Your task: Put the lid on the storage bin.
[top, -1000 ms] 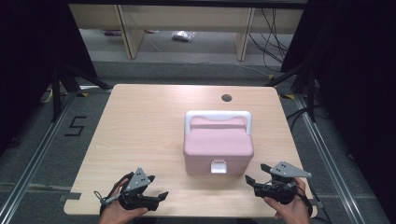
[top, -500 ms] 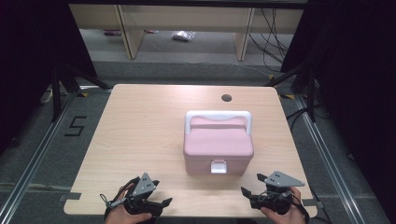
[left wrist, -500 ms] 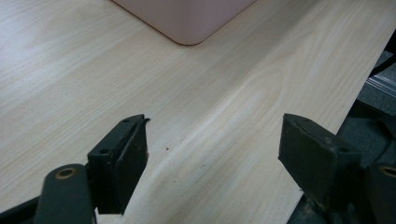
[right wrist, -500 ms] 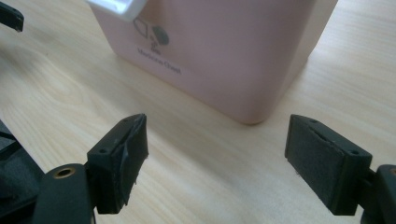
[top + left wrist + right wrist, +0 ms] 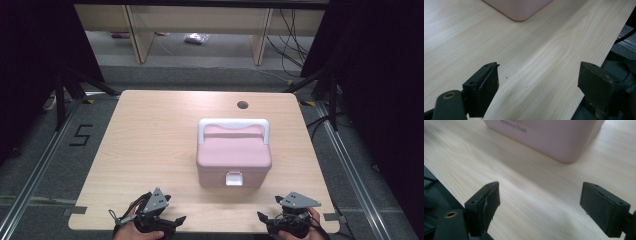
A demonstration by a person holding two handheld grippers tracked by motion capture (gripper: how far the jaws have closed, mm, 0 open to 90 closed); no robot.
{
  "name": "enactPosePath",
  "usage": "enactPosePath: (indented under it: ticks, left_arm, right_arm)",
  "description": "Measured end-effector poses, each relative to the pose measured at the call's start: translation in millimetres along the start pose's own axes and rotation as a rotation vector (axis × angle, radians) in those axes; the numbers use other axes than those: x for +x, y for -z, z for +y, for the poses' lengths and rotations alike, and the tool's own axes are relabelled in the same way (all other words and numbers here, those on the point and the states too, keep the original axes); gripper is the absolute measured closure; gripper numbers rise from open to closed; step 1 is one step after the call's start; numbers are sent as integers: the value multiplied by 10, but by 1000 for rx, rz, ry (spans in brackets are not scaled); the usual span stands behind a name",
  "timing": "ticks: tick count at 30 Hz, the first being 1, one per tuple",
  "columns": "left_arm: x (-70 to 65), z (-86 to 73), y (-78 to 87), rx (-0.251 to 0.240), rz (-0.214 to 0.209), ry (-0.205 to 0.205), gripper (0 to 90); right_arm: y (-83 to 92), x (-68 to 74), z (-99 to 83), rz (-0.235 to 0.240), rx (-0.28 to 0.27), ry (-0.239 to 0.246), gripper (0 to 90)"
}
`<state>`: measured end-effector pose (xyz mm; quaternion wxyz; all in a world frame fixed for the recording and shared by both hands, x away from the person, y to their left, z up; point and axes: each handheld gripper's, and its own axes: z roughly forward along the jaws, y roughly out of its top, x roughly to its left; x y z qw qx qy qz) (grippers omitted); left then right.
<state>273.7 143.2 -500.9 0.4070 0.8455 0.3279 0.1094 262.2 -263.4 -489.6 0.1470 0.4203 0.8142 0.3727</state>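
1. High view: a pink box (image 5: 233, 160) with a white handle (image 5: 233, 126) folded over its lid and a white latch (image 5: 234, 178) on its near face sits right of the desk's (image 5: 150, 140) middle, lid closed.
2. Left gripper (image 5: 161, 220) and right gripper (image 5: 280, 220) rest at the near edge of the desk, either side of the box and well apart from it. Both sets of fingers have just been opening and stand wide apart with nothing between them.
3. The step in hand looks like the approach to the box. To do it well, bring one gripper to the latch squarely from the front and steady the box wall with the other, so it does not slide.
4. Left gripper view shows one rounded lower corner of the box (image 5: 519, 10) and the desk edge.
5. Right gripper view adds small lettering (image 5: 513, 128) on the box wall, too blurred to read, perhaps a brand name; the high view shows none of it.
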Motion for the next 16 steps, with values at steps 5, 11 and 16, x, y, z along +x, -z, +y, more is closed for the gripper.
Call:
enactPosePath:
  ticks: [5, 11, 16]
  left_arm:
    - [37, -15, -17, 16, 8, 4, 165]
    - [60, -15, -4, 37, 16, -13, 165]
    - [103, -22, -5, 56, 53, -26, 165]
  right_arm:
    - [-13, 46, -38, 12, 21, 0, 173]
    - [-27, 32, -50, 8, 21, 25, 173]
    - [-34, 20, -53, 14, 35, 1, 175]
